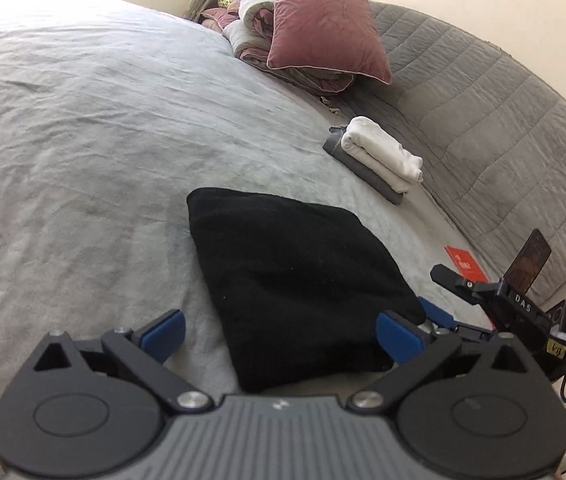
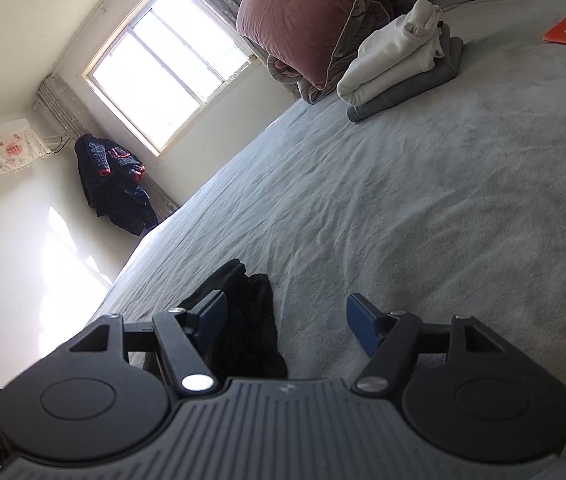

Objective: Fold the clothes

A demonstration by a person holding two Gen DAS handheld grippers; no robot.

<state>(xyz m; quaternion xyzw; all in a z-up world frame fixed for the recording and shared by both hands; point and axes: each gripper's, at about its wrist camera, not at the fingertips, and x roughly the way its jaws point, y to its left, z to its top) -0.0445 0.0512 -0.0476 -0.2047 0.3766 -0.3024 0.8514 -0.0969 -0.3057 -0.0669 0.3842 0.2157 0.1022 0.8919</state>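
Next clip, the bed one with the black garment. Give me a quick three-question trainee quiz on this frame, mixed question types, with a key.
1. True or false: the left hand-held gripper is clamped shut on the black folded garment.
2. In the small stack of folded clothes, which piece lies on top?
A. the white garment
B. the grey garment
C. a striped towel
3. Fill in: the flat card lying on the grey bedsheet near the quilted headboard is coloured ____.

Key: 1 false, its fingers stand open either side of the garment's near end; 2 A; 3 orange-red.
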